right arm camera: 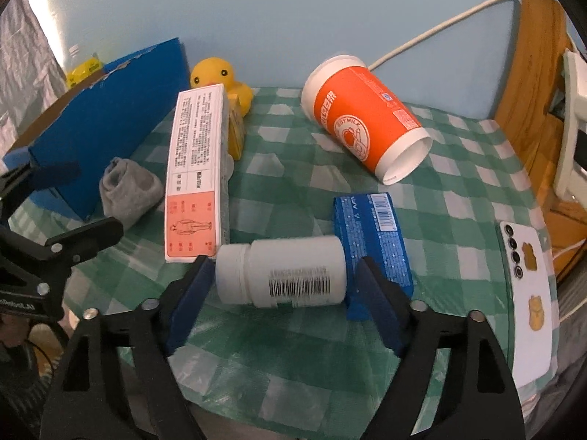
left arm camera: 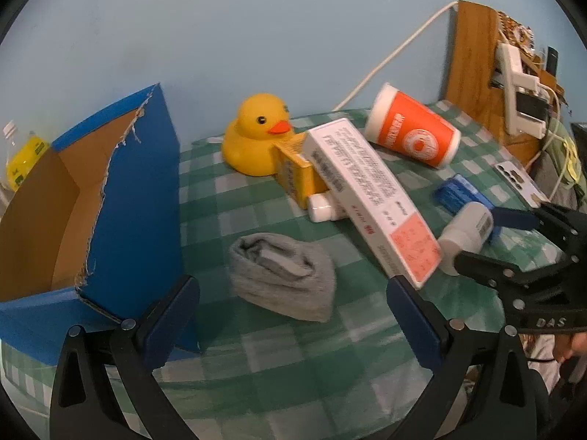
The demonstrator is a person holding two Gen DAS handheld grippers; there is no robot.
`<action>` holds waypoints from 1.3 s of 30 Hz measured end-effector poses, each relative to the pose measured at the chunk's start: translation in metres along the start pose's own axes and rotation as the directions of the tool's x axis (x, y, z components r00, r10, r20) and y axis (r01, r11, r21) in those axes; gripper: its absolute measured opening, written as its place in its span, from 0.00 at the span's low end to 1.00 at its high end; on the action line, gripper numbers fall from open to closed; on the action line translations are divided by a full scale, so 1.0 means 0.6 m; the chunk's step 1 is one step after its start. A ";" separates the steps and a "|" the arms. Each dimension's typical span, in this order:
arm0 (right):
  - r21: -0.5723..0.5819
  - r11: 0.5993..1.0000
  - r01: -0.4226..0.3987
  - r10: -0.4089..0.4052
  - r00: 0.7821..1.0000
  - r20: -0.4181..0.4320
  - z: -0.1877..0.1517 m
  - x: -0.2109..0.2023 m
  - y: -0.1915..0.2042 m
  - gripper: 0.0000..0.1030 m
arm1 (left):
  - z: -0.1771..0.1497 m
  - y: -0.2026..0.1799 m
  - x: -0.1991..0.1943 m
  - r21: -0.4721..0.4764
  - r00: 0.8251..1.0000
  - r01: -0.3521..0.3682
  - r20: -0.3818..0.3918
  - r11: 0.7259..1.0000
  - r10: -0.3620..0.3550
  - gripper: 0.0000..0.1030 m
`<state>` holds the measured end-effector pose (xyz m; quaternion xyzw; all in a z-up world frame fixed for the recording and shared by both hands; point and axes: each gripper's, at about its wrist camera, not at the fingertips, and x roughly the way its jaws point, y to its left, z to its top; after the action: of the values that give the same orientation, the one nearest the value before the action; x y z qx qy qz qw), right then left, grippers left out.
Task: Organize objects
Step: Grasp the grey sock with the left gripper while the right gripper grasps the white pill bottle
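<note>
Right gripper (right arm camera: pixel 280 286) jaws apart, straddling white plastic pill bottle (right arm camera: pixel 282 273) lower centre — rigid, light, slick; grip mid-barrel. Left gripper (left arm camera: pixel 293 315) jaws apart, empty.

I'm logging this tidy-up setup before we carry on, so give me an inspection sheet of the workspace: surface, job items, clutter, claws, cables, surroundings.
Surface: green checked tablecloth, wrinkled.
Job's things: white bottle on its side against the blue packet; long white box propped on the yellow box; orange cup tipped over; rubber duck; grey sock; small white bottle; torn blue carton, open.
Clutter: phone at the table edge.
Claws: left claw open, over the sock; right claw open, astride the white bottle, pads not pressing.
Cables: white cable along the wall; power strip.
Surroundings: pale blue wall, wooden furniture.
</note>
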<state>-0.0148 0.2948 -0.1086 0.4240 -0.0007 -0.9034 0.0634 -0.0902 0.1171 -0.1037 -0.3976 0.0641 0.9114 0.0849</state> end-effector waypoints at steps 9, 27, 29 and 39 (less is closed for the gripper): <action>-0.004 0.999 0.042 -0.042 0.999 -0.011 -0.002 0.009 0.011 0.83 | 0.005 -0.025 0.044 0.029 0.997 -0.072 0.000 0.997 0.072 1.00; -0.061 0.998 0.026 -0.025 1.000 0.017 0.002 0.015 -0.002 0.69 | -0.012 -0.071 0.065 0.092 0.997 -0.078 0.021 0.993 0.076 1.00; -0.053 0.998 0.016 -0.015 1.000 0.020 0.005 0.013 -0.007 0.68 | -0.015 -0.071 0.063 0.087 0.998 -0.059 0.028 0.994 0.057 0.95; -0.040 0.999 -0.006 0.007 1.000 0.014 0.006 0.013 -0.017 0.68 | -0.015 -0.038 0.066 -0.040 0.998 0.062 -0.004 0.997 -0.062 0.64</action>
<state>-0.0238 0.3040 -0.1128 0.4162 0.0156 -0.9061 0.0749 -0.1056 0.1417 -0.1402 -0.4034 0.0337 0.9083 0.1050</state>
